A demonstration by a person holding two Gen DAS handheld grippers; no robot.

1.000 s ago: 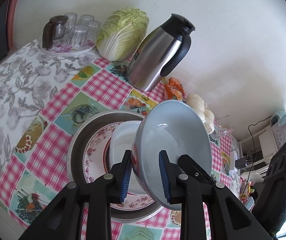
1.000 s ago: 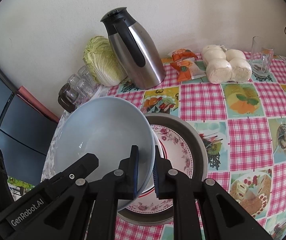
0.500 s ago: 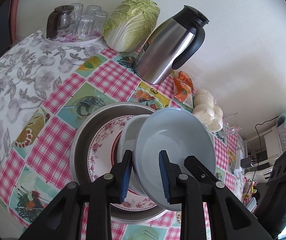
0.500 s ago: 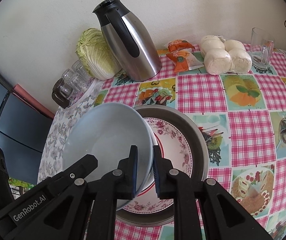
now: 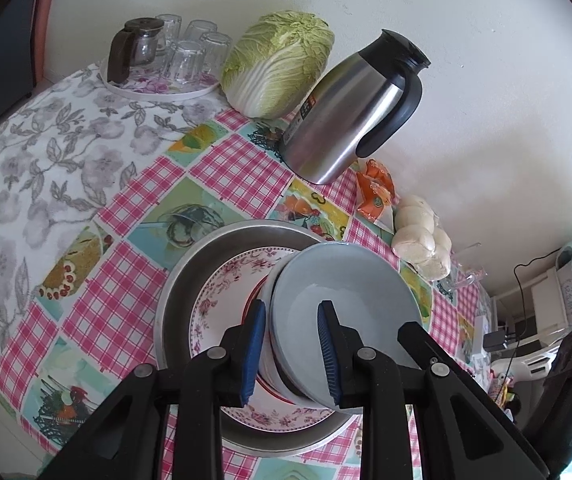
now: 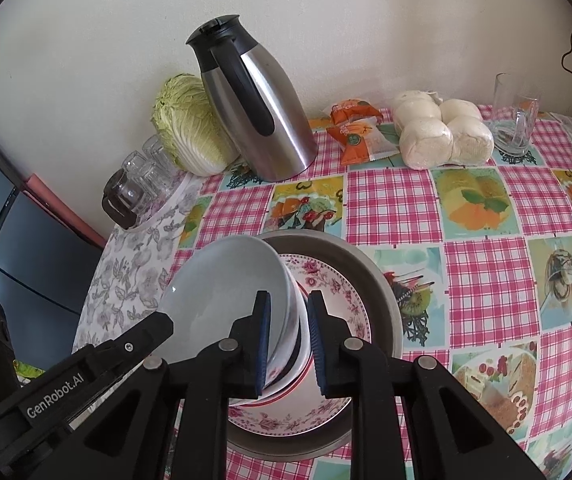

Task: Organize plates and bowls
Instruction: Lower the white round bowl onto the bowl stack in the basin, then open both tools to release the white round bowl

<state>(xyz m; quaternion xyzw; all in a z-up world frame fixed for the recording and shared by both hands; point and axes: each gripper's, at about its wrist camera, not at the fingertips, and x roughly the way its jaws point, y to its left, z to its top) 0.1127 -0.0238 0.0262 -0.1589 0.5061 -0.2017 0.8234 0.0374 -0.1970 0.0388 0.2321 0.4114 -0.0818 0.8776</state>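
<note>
My worktop (image 6: 485, 264) wears a pink checked cloth with fruit pictures, and a grey flowered cloth (image 5: 26, 168) covers its left end. Near the front edge, about midway along, sits a metal pan (image 6: 381, 292) holding a floral plate (image 6: 337, 292). On the plate stands a white bowl (image 6: 295, 316) with a red line on its side, and the grey bowl (image 5: 349, 292) lies nested in it, tilted, its rim leaning over the white bowl's left side.

My left claw (image 5: 291, 350) is clenched on the grey bowl's near rim, one blue pad inside and one against the outside. My right claw (image 6: 287, 344) straddles the rims of both bowls; its jaws have just been opening and the right pad stands clear of the white bowl, so that grip is released.

Along the back edge, by the wall, from the left: a tray of glasses (image 5: 182, 56), a cabbage (image 5: 282, 60), a steel jug (image 6: 254, 104), orange packets (image 6: 355, 128), buns (image 6: 441, 132) and a glass mug (image 6: 515, 120) towards the right corner.
</note>
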